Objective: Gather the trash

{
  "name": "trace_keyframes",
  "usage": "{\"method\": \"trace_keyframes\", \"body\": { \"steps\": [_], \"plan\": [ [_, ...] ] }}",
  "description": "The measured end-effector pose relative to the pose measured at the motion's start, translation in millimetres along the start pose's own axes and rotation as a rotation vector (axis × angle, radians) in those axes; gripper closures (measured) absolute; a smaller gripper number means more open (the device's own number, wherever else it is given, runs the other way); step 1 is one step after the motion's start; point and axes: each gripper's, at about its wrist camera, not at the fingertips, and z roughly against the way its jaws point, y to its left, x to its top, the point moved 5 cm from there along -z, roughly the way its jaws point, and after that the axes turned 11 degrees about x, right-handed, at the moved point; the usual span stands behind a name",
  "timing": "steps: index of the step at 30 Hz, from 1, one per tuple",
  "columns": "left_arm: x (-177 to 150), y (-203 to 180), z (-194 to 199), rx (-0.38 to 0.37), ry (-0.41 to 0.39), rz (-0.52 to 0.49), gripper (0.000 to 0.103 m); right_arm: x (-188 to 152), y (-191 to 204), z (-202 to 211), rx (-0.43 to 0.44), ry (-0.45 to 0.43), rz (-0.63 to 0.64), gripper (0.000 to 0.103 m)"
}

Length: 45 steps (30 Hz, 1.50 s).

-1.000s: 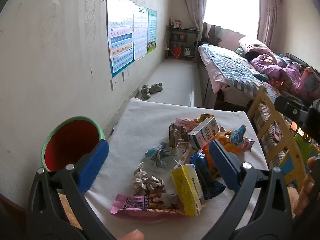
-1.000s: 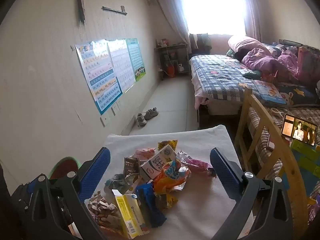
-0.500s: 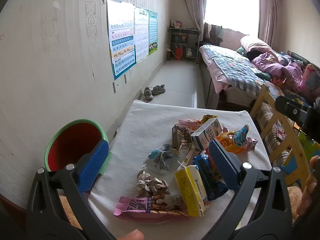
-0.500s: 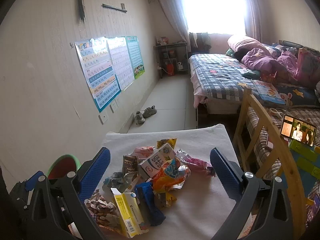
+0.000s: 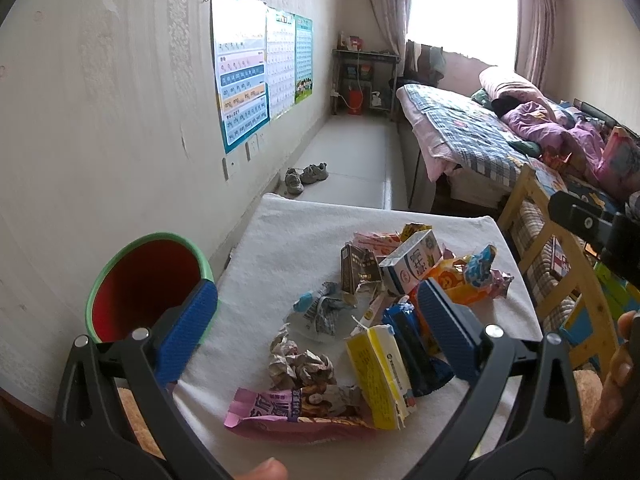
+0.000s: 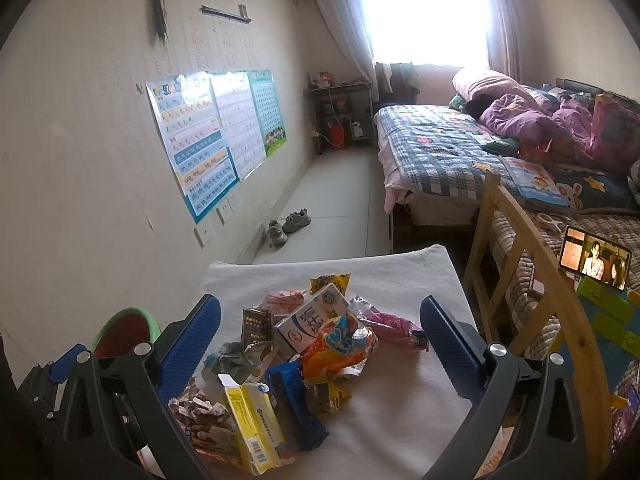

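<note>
A pile of trash lies on a white-clothed table (image 5: 304, 240): a yellow carton (image 5: 378, 372), a pink wrapper (image 5: 288, 408), crumpled paper (image 5: 300, 368), a white milk carton (image 5: 412, 266), an orange wrapper (image 5: 460, 284) and a blue wrapper (image 5: 412, 344). My left gripper (image 5: 320, 328) is open and empty, above the pile's near side. My right gripper (image 6: 320, 340) is open and empty, above the same pile: the yellow carton (image 6: 256, 420), the milk carton (image 6: 312, 320), the orange wrapper (image 6: 340, 348). A red bin with a green rim (image 5: 148, 284) stands left of the table, also in the right wrist view (image 6: 124, 328).
A wall with posters (image 5: 256, 68) runs along the left. A wooden chair frame (image 6: 520, 264) stands right of the table, with a phone (image 6: 594, 258) showing video. A bed (image 6: 460, 148) lies beyond. Shoes (image 5: 304, 176) sit on the floor.
Both grippers have drawn back and risen slightly, so the pile sits a little farther off. Both stay open. The trash has not moved.
</note>
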Motion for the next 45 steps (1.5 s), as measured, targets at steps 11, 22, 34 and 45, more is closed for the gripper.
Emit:
{"method": "trace_keyframes", "body": {
  "steps": [11, 22, 34, 45],
  "plan": [
    [-0.6, -0.4, -1.0, -0.002, 0.004, -0.005, 0.005, -2.9, -2.1, -4.6, -0.007, 0.013, -0.004, 0.007],
    [-2.3, -0.2, -3.4, 0.004, 0.007, -0.02, 0.005, -8.5, -6.2, -10.7, -0.007, 0.031, -0.013, 0.007],
    [-34.1, 29.2, -42.8, -0.006, 0.181, -0.038, 0.005, -22.8, -36.2, -28.3, -0.055, 0.112, -0.031, 0.007],
    [-64.1, 27.3, -59.4, -0.084, 0.305, -0.037, 0.005, -39.2, -33.2, -42.8, -0.032, 0.194, 0.01, 0.007]
  ]
}}
